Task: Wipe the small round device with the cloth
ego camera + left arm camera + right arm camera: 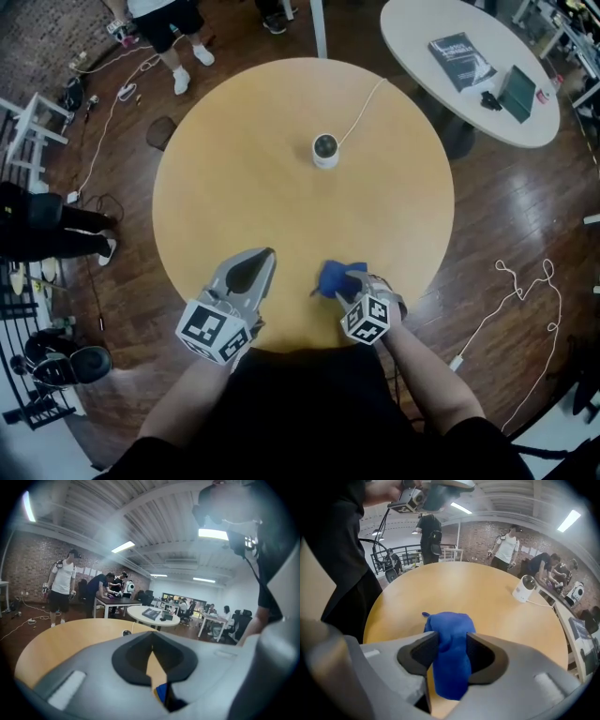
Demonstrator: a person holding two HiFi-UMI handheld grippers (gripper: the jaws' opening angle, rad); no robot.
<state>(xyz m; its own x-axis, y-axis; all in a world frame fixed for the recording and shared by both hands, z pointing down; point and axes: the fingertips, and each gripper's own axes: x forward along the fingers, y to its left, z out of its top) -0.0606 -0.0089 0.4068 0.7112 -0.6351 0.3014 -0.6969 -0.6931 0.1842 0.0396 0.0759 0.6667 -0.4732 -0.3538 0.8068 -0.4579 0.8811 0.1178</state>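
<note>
The small round white device [325, 150] stands upright at the far middle of the round wooden table [234, 187], and it also shows in the right gripper view [524, 588]. A crumpled blue cloth [336, 278] lies on the table near the front edge. My right gripper [354, 283] points steeply down over it. The cloth [449, 658] fills the gap between its jaws, which stand wide apart, so the right gripper [449, 641] is open. My left gripper [270, 253] hovers to the left of the cloth with its tips together and nothing in it.
A white cable [361, 111] runs from the device off the table's far edge. A second round white table [422, 42] at the back right carries a book [461, 58] and a tablet [517, 92]. People stand around the room, and cables lie on the floor [516, 291].
</note>
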